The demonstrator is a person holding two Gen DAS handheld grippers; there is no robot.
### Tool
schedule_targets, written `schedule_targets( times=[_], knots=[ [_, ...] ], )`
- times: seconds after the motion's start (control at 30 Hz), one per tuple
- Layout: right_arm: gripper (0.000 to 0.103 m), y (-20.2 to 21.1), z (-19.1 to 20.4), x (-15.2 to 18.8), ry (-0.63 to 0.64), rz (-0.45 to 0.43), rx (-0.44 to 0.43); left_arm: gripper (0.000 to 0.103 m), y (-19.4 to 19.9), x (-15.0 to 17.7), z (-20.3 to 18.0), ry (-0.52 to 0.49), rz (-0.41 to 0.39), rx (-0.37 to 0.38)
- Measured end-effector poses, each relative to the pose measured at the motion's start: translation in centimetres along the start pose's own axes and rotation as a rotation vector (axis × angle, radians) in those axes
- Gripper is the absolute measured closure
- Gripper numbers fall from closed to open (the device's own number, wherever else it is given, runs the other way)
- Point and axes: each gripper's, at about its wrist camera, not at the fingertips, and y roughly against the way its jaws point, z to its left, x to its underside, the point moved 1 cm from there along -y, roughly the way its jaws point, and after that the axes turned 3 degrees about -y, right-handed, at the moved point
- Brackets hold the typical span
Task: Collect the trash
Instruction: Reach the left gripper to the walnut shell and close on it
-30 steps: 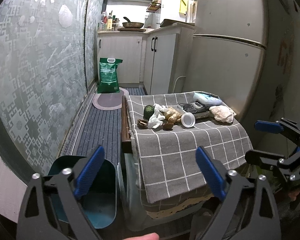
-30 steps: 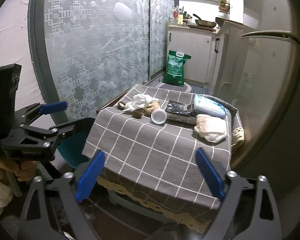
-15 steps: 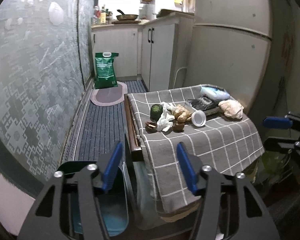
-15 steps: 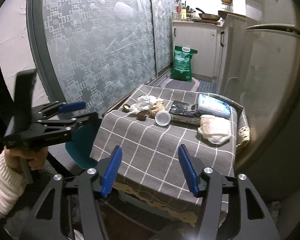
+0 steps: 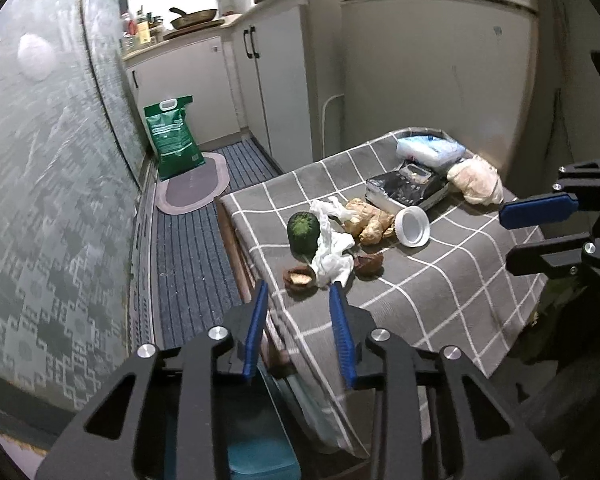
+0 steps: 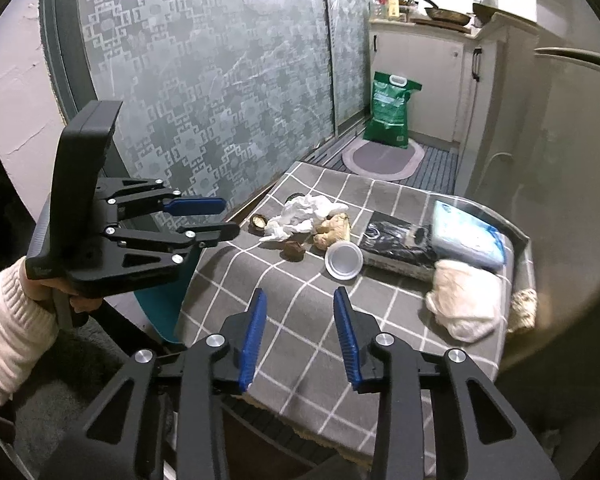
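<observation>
left gripper point(image 5: 298, 294) of mine has just been closing, narrow and empty, short of the trash on the grey checked tabletop point(image 5: 432, 292): split brown shell point(image 5: 299, 276), green fruit point(image 5: 303, 230), crumpled white tissue point(image 5: 332, 248), knobbly ginger point(image 5: 370, 222), white lid point(image 5: 412, 226). right gripper point(image 6: 300, 300) likewise narrowing, empty.

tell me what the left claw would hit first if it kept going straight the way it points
Probably the brown shell half at the near edge of the checked cloth, just ahead of the left claw; the crumpled tissue lies just beyond. Depth is uncertain.
</observation>
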Motion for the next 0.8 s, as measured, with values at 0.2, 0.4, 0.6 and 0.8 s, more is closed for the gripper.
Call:
schedule_targets(
  times=[0.2, 0.4, 0.6, 0.8],
  knots=[
    [0.07, -1.7, 0.0, -0.8, -0.007, 0.016, -0.018, 0.073, -1.8, -0.5, 0.3, -0.028, 0.03, 0.002],
    [0.07, -3.1, 0.0, -0.9, -0.009, 0.04, -0.025, 0.073, -2.9, -0.7, 0.4, -0.03, 0.036, 0.026],
    [0.075, -4.3, 0.2, -1.3, -0.019, 0.056, -0.045, 0.08, -3.8, -0.5, 0.6, -0.019, 0.033, 0.056],
    [0.076, -5.4, 0.6, -1.8, -0.026, 0.066, -0.055, 0.081, -3.2, -0.1, 1.2, 0.006, 0.007, 0.078]
  ],
)
